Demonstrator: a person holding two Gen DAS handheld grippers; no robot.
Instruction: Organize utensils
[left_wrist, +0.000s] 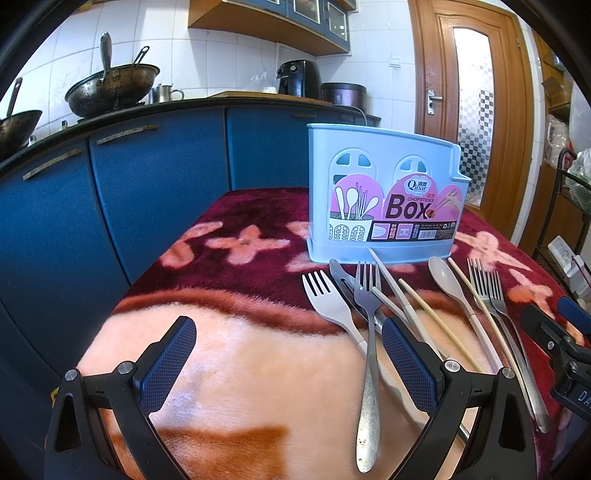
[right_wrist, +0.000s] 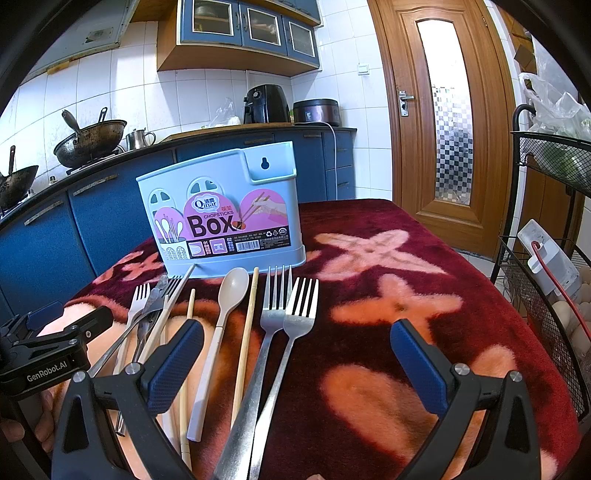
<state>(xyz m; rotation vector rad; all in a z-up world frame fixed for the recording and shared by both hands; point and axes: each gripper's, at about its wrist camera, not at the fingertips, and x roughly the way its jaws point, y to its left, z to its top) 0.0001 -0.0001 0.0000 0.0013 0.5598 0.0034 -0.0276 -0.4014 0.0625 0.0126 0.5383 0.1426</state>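
A pale blue chopsticks box (right_wrist: 225, 206) stands upright on a bench covered by a red floral blanket (right_wrist: 388, 295). Forks, a spoon (right_wrist: 229, 295) and chopsticks lie in a row just before it. Both the left tool (left_wrist: 288, 365) and right tool (right_wrist: 295, 365) hover spread wide, grasping nothing.

The left gripper (left_wrist: 288, 354) hangs low over a plush red and peach blanket (left_wrist: 258, 362), its blue-padded fingers spread wide with nothing between them. A light blue utensil box (left_wrist: 384, 192) stands upright further back on the blanket, its pink label facing the camera. Cutlery lies in a loose row in front of the box: a pale plastic fork (left_wrist: 332, 302), a metal fork (left_wrist: 367, 369) crossing a table knife (left_wrist: 341, 277), a beige spoon (left_wrist: 448, 280), chopsticks (left_wrist: 436, 317) and two more metal forks (left_wrist: 491, 291) side by side. The right gripper (left_wrist: 554, 332) shows at the right edge. Blue cabinets (left_wrist: 147, 192) stand behind, with woks (left_wrist: 110, 88) on the counter.
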